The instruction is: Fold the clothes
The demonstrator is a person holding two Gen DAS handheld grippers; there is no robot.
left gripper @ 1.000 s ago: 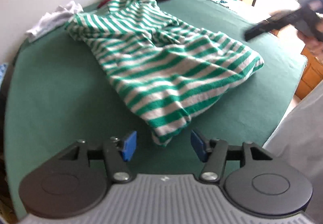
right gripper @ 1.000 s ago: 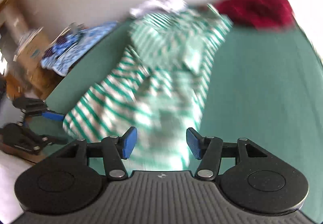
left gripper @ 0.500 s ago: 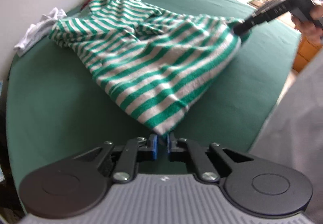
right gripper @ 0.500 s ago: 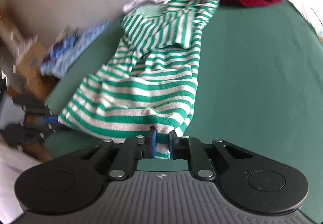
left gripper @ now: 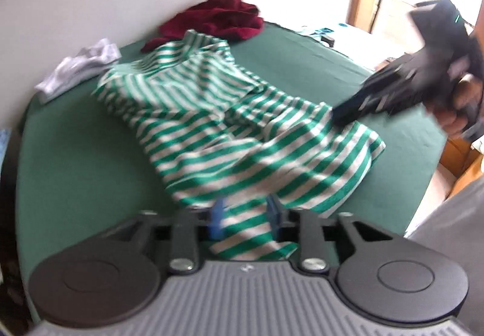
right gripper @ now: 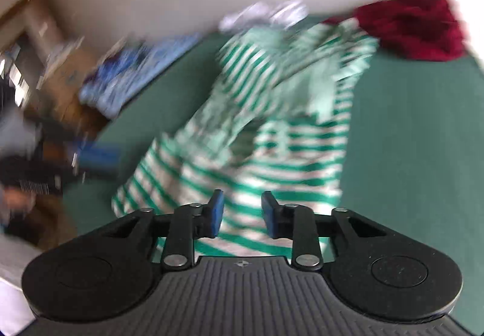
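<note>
Left gripper (left gripper: pixel 245 216) had its jaws opening, blue pads apart, with a corner of the green-and-white striped shirt (left gripper: pixel 230 130) lying loose between them, not pinched. From that shirt, the green table cover (left gripper: pixel 78 160) spread on every side; a dark red garment (left gripper: pixel 217 20) lay just beyond its far end and a white cloth (left gripper: pixel 78 68) beside its far left.

Right gripper (right gripper: pixel 242 215) was likewise opening in its own blurred view, the shirt's near edge (right gripper: pixel 251 172) between the separated pads, unclamped. Beyond the shirt sat the red garment (right gripper: pixel 417 24); left of it, blue-patterned fabric (right gripper: pixel 133 76).
</note>
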